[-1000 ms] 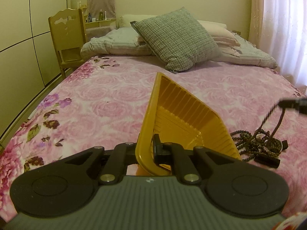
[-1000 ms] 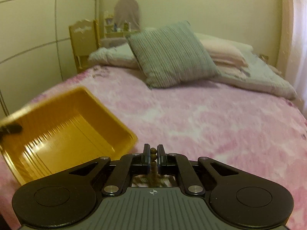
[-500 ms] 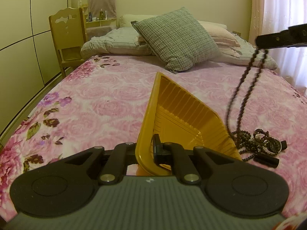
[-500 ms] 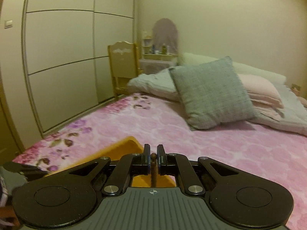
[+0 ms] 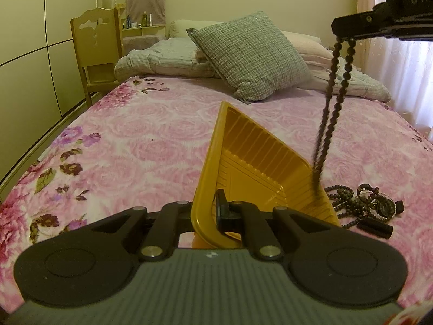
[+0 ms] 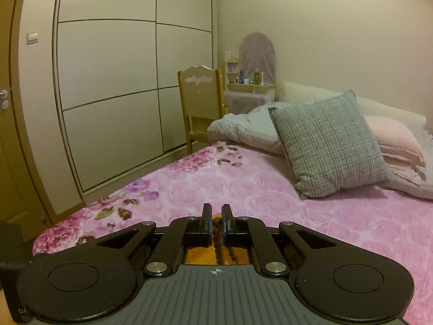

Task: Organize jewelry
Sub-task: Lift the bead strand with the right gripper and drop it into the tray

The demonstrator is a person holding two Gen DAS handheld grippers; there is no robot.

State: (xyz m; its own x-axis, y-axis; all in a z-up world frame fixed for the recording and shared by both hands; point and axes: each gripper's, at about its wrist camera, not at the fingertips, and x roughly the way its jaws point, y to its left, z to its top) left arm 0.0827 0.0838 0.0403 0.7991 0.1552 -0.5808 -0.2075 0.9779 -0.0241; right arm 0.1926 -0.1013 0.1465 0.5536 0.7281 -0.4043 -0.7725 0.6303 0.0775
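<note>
Two grips are on: my left gripper (image 5: 213, 211) has its jaws clamped on the yellow tray's (image 5: 243, 159) near rim, tilting it on the bed (image 5: 140, 146). My right gripper (image 6: 215, 223) pinches the bead necklace (image 5: 331, 108), hanging limp over the tray at 2 o'clock. Light, floppy and tangle-prone, I judge; best held near its top loop.

The left wrist view sits low and close over the bed (image 5: 135, 140), looking along its length toward the grey cushion (image 5: 251, 54) and the wooden chair (image 5: 94, 51). The right wrist view looks from higher up, angled toward the wardrobe (image 6: 108, 81). Both share the bedspread, cushion, chair and the shelf with bottles (image 6: 249, 81).
</note>
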